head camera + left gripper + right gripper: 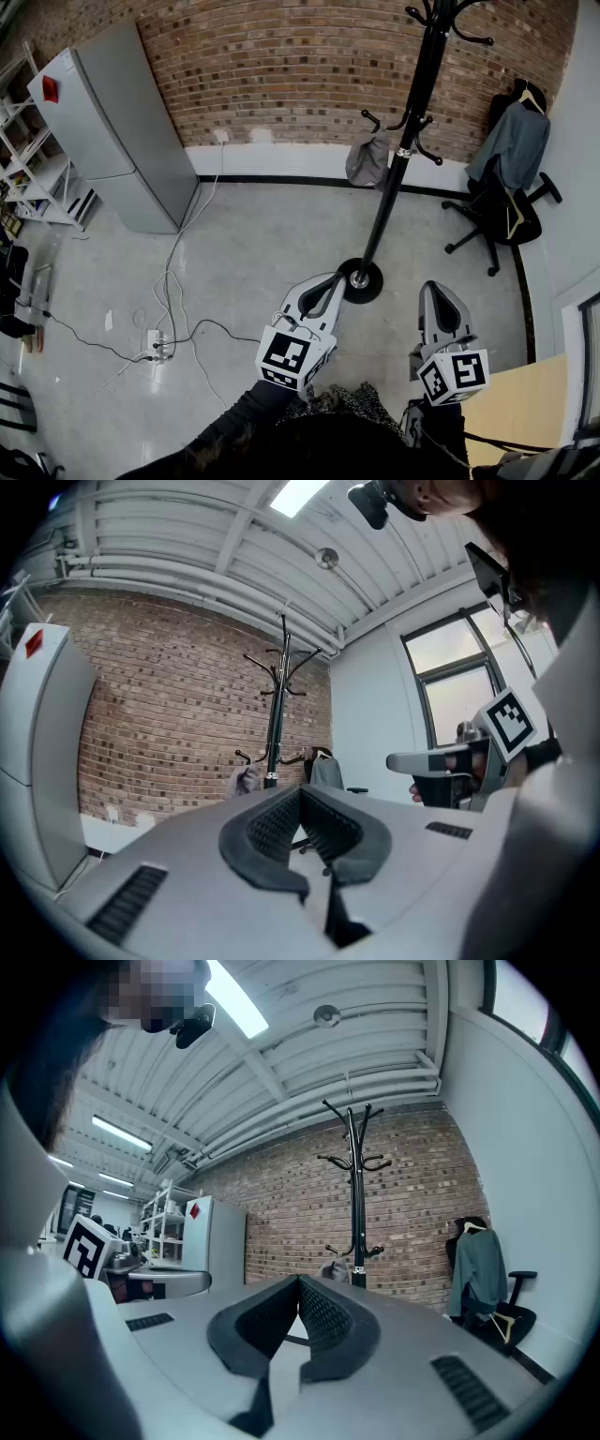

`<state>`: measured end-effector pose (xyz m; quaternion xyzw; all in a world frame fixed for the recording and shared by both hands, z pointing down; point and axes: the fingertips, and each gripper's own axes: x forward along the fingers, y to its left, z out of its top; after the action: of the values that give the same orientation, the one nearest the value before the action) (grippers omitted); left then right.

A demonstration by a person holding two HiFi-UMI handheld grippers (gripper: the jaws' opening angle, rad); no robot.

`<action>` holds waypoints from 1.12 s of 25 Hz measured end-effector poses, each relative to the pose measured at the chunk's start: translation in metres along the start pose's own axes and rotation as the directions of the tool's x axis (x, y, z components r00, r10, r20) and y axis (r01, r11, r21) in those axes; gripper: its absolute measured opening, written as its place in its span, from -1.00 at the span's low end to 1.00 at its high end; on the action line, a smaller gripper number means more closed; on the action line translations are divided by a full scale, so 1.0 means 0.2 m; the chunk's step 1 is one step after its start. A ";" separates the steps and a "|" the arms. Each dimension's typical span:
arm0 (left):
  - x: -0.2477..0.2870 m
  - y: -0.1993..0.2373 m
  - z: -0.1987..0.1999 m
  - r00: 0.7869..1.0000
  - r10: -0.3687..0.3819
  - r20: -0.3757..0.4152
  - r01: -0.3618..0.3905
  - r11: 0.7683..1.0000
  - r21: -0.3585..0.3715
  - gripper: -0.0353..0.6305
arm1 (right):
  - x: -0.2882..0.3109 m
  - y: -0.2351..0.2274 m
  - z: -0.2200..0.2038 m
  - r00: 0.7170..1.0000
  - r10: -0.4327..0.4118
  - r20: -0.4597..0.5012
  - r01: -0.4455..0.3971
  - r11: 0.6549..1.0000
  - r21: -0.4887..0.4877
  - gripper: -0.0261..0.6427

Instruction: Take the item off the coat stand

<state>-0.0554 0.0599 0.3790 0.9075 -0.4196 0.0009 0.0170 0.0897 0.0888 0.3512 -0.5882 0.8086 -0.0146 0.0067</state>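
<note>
A black coat stand (394,178) rises from a round base (360,279) on the floor in front of a brick wall. A grey cap-like item (367,161) hangs from one of its low hooks. The stand (273,724) with the grey item (246,780) shows far off in the left gripper view, and the stand (356,1194) with the item (334,1270) likewise in the right gripper view. My left gripper (321,287) is shut and empty, held low near the base. My right gripper (441,298) is shut and empty, to the right of the base.
A grey fridge (112,131) stands at the left by white shelves (28,159). Cables and a power strip (155,342) lie on the floor. An office chair with a teal jacket (511,159) is at the right. A wooden surface (525,408) is at lower right.
</note>
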 end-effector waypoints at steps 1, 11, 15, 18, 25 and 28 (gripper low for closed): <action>0.00 0.00 0.00 1.000 0.000 0.000 0.000 1.000 0.000 -0.87 | 0.01 0.00 0.00 1.000 -0.003 -0.001 0.003 1.000 0.001 -0.89; 0.13 0.07 -0.04 1.000 0.031 0.001 -0.031 0.999 -0.009 -0.87 | 0.13 -0.09 -0.02 1.000 0.012 0.002 -0.012 1.000 -0.005 -0.89; 0.22 0.11 -0.04 0.998 0.057 -0.005 -0.057 0.998 0.000 -0.87 | 0.22 -0.18 -0.01 1.000 0.020 0.013 -0.020 1.000 -0.013 -0.89; 0.32 0.16 -0.03 0.996 0.091 0.000 -0.091 0.996 0.004 -0.87 | 0.32 -0.25 0.00 0.999 0.035 0.025 -0.035 0.999 -0.015 -0.89; 0.55 0.19 -0.02 0.994 0.109 0.000 -0.109 0.994 0.017 -0.87 | 0.50 -0.43 0.00 0.998 0.060 0.034 -0.060 0.998 -0.003 -0.89; 0.64 0.20 -0.02 0.993 0.116 -0.005 -0.116 0.993 0.018 -0.87 | 0.56 -0.51 0.00 0.997 0.072 0.031 -0.072 0.997 0.001 -0.89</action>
<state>-0.0027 -0.0629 0.3869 0.8816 -0.4718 0.0082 0.0103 0.1519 -0.0483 0.3551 -0.5586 0.8292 -0.0061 0.0203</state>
